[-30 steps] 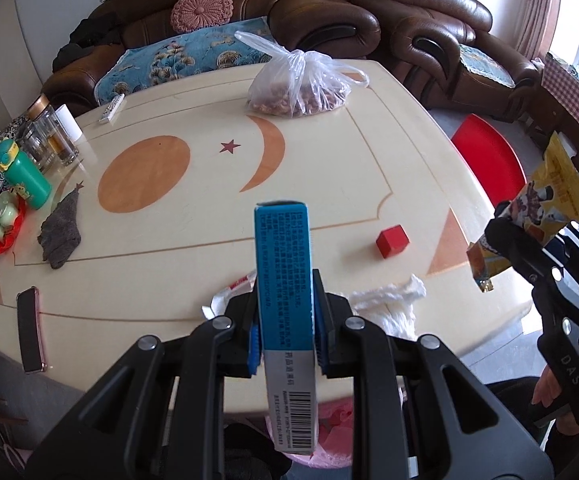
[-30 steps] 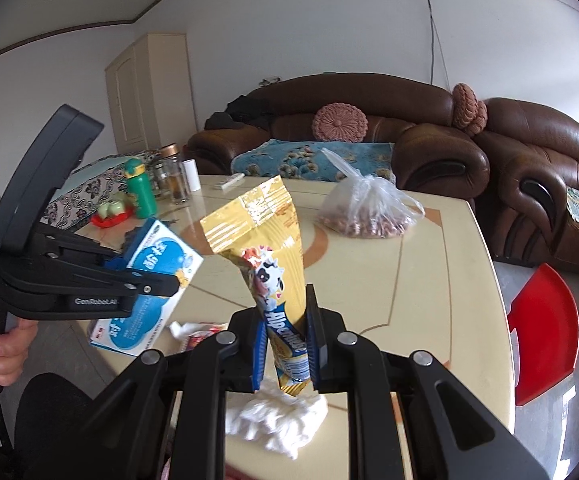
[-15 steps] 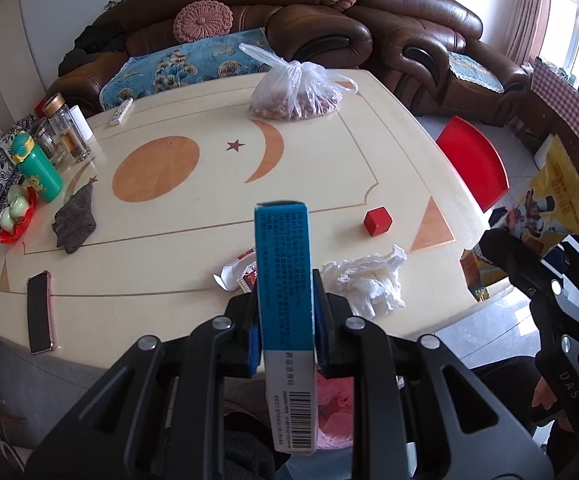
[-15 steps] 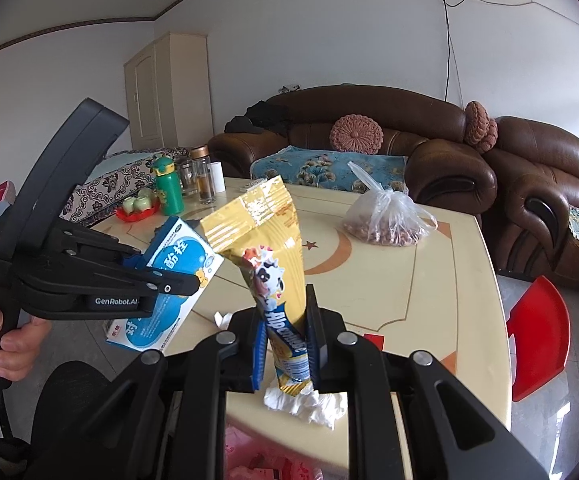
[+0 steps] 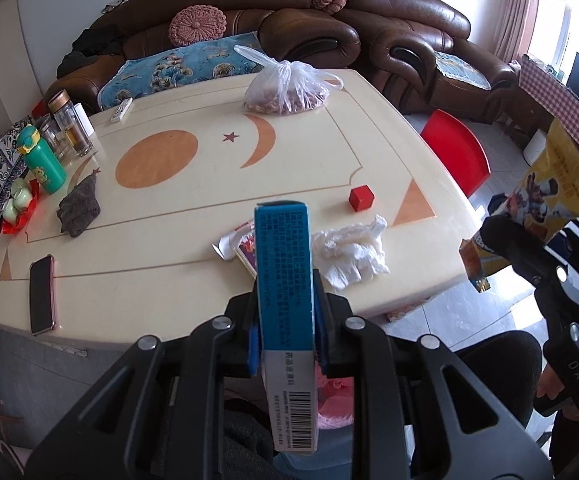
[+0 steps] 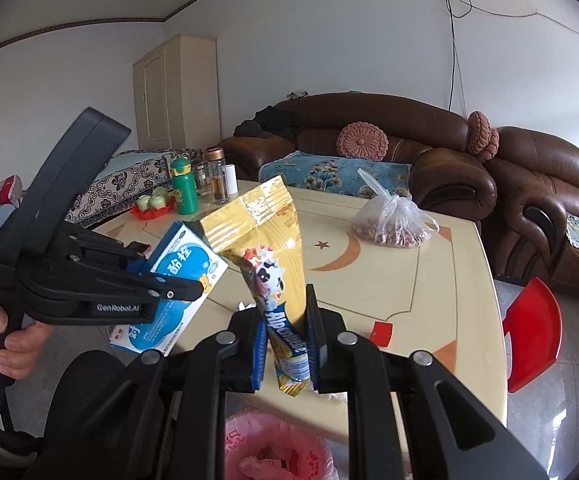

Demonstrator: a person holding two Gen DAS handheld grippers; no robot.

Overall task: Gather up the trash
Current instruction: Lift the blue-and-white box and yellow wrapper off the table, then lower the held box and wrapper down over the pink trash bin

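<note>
My left gripper (image 5: pixel 285 320) is shut on a blue and white carton (image 5: pixel 283 272), held upright off the near edge of the table; the same carton (image 6: pixel 173 284) shows at left in the right wrist view. My right gripper (image 6: pixel 285 344) is shut on a yellow snack wrapper (image 6: pixel 267 248), which also appears as the yellow wrapper (image 5: pixel 549 196) at far right. A crumpled white tissue (image 5: pixel 353 252) and a small torn wrapper (image 5: pixel 237 242) lie on the table (image 5: pixel 169 240) near its front edge. A bin with a pink liner (image 6: pixel 277 444) sits below the right gripper.
On the table stand a red cube (image 5: pixel 361 198), a bag of nuts (image 5: pixel 289 88), a phone (image 5: pixel 41 294), a grey cloth (image 5: pixel 79 208), a green bottle (image 5: pixel 43 162) and glass jars (image 5: pixel 69 128). A red stool (image 5: pixel 457 152) and brown sofas (image 5: pixel 409 40) lie beyond.
Both grippers have drawn back from the table and risen a little, each keeping its grip. The tissue and torn wrapper now lie farther ahead, and the pink-lined bin has come into view below.
</note>
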